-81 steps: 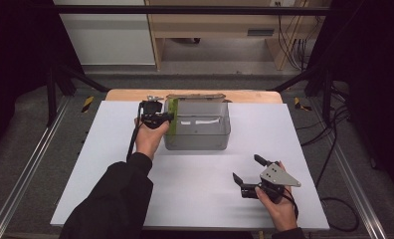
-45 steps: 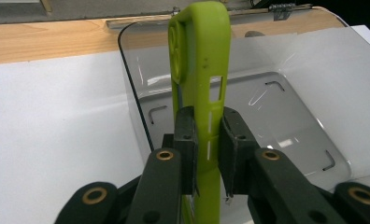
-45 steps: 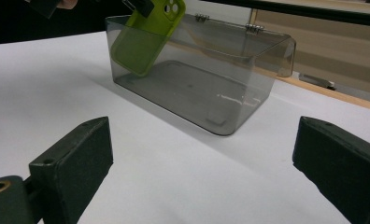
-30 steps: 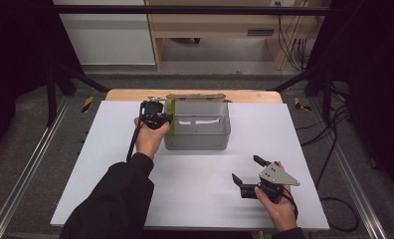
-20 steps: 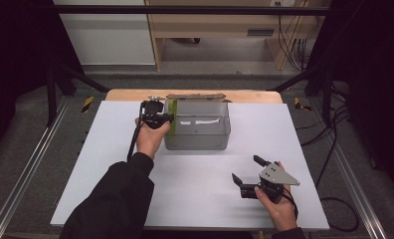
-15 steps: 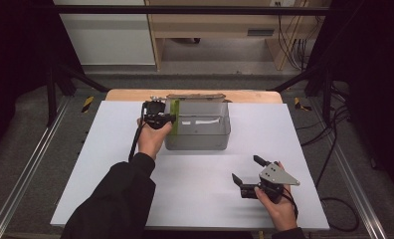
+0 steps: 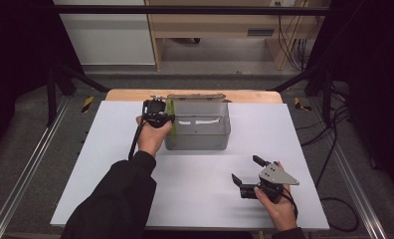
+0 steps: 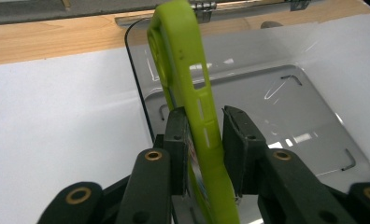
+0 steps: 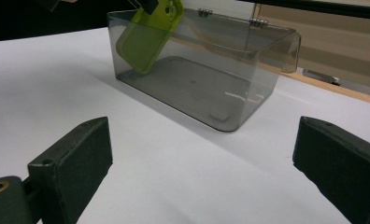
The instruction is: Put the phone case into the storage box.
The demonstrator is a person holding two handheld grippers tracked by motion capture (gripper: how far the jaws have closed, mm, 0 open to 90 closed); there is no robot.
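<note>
Hanging inside the clear box (image 7: 197,134), the green phone case (image 8: 192,107) is sitting between the left hand-held gripper's (image 8: 205,135) just-loosening jaws; the right hand-held gripper (image 7: 245,172) is resting open on the counter (image 7: 110,164).

Phone cases: one, lime green (image 8: 192,107), tilted at the box's left end
Clear boxes: one, smoky plastic (image 7: 199,139), lid open
Tongs: two – left (image 7: 158,115) beside the box, right (image 7: 246,171) well apart from it
Tables: one, white-topped (image 7: 100,149)

Phone case (image 8: 192,107) inside box (image 7: 200,142), at its left wall; box mid-table (image 7: 110,164).
</note>
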